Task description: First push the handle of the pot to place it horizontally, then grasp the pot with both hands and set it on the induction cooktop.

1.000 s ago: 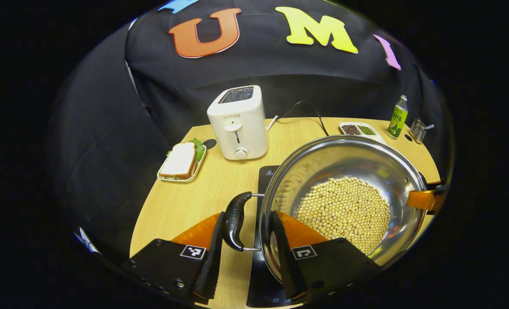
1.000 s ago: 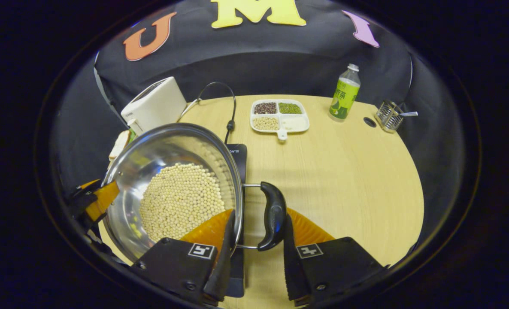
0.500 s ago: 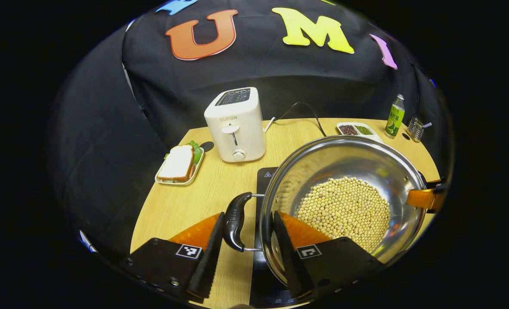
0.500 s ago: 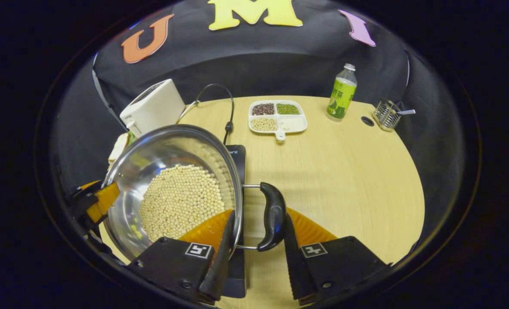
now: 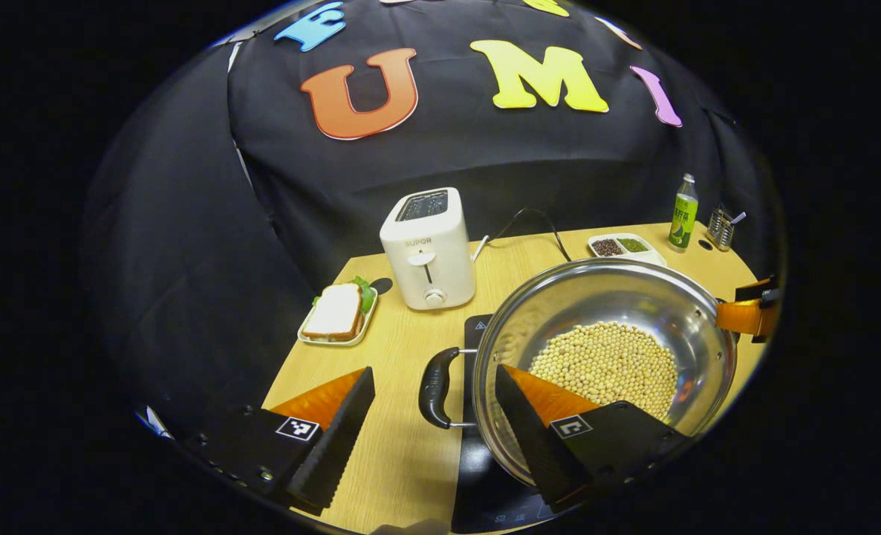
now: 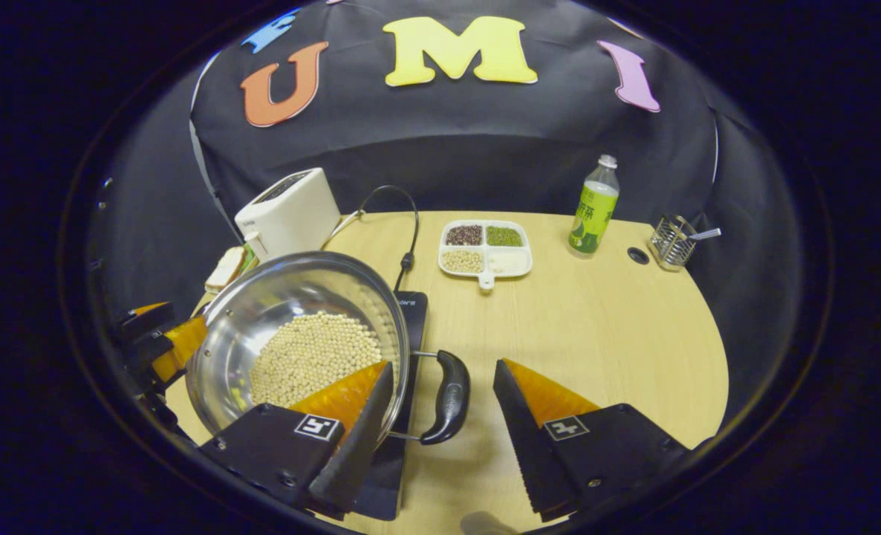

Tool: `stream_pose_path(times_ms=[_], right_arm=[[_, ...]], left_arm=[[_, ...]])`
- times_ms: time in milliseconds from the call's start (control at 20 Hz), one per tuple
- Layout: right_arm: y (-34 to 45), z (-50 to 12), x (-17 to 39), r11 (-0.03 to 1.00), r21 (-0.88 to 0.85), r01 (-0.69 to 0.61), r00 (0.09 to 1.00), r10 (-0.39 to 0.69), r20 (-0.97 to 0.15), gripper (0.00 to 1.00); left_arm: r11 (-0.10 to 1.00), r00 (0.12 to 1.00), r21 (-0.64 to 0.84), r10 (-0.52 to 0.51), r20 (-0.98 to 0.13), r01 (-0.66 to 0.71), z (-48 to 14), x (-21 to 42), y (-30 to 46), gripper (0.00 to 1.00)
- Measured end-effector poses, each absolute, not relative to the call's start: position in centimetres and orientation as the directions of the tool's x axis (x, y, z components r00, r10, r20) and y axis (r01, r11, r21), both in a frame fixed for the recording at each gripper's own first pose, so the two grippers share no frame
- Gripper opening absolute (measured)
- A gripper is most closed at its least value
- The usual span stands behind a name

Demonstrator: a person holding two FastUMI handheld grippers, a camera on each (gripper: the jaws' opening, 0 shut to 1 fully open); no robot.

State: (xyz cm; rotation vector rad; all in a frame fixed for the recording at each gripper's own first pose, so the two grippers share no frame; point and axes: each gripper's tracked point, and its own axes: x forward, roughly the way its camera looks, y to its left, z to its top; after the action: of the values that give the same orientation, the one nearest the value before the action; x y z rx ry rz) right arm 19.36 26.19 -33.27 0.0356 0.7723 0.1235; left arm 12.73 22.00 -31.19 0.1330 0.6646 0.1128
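Left gripper view puts our left gripper (image 5: 429, 438) nearest, fingers spread wide on either side of the pot's left handle (image 5: 438, 386) and touching neither it nor the rim. We see the pot (image 5: 604, 357) sitting on the induction cooktop (image 5: 478, 331), with beans (image 5: 608, 364) covering its bottom. In the right gripper view our right gripper (image 6: 440, 438) is likewise spread apart around the right handle (image 6: 448, 397), clear of it. Beyond the pot on the table (image 6: 596, 334) we see a sandwich (image 5: 336, 312) on a tray, a toaster (image 5: 429, 249), a divided dish (image 6: 485, 249), a bottle (image 6: 593, 208) and a wire holder (image 6: 671, 241).
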Motion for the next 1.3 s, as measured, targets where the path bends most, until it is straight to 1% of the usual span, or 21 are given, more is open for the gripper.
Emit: stream_pose_path(times_ms=[250, 500, 750, 1000, 1100, 1200, 1250, 1300], right_arm=[[25.6, -32.2, 18.7, 0.99, 0.088, -0.111, 0.724, 0.141, -0.675, 0.85], [23.9, -29.7, 17.1, 0.986, 0.081, -0.148, 0.756, 0.165, -0.633, 0.85], [20.2, -23.9, 14.1, 0.975, 0.067, -0.211, 0.818, 0.214, -0.534, 0.85], [14.0, -16.4, 10.3, 0.968, 0.028, -0.248, 0.887, 0.239, -0.394, 0.85], [11.0, -13.2, 8.7, 0.967, 0.019, -0.255, 0.91, 0.247, -0.334, 0.87], [7.6, -10.0, 7.3, 0.968, -0.001, -0.251, 0.932, 0.241, -0.271, 0.98], [5.7, -8.3, 6.6, 0.969, -0.014, -0.246, 0.941, 0.235, -0.242, 1.0], [4.1, -6.8, 5.7, 0.97, -0.021, -0.241, 0.95, 0.231, -0.212, 1.0]], left_arm=[[0.983, 0.794, 0.172, 0.16, -0.586, -0.071, -30.0, 12.5, 20.9, 0.97], [0.982, 0.815, 0.175, 0.157, -0.557, -0.069, -27.0, 11.0, 18.1, 0.97], [0.984, 0.865, 0.165, 0.134, -0.483, -0.061, -21.0, 8.5, 12.5, 0.97], [0.991, 0.922, 0.132, 0.086, -0.378, -0.039, -13.2, 5.7, 4.5, 0.96], [0.992, 0.94, 0.123, 0.068, -0.335, -0.028, -10.3, 4.6, 1.3, 0.96], [0.993, 0.956, 0.111, 0.061, -0.288, -0.03, -7.6, 3.3, -1.6, 0.96], [0.994, 0.963, 0.107, 0.061, -0.263, -0.034, -6.6, 2.9, -2.9, 0.96], [0.994, 0.969, 0.106, 0.061, -0.239, -0.036, -5.1, 2.2, -4.2, 0.96]])
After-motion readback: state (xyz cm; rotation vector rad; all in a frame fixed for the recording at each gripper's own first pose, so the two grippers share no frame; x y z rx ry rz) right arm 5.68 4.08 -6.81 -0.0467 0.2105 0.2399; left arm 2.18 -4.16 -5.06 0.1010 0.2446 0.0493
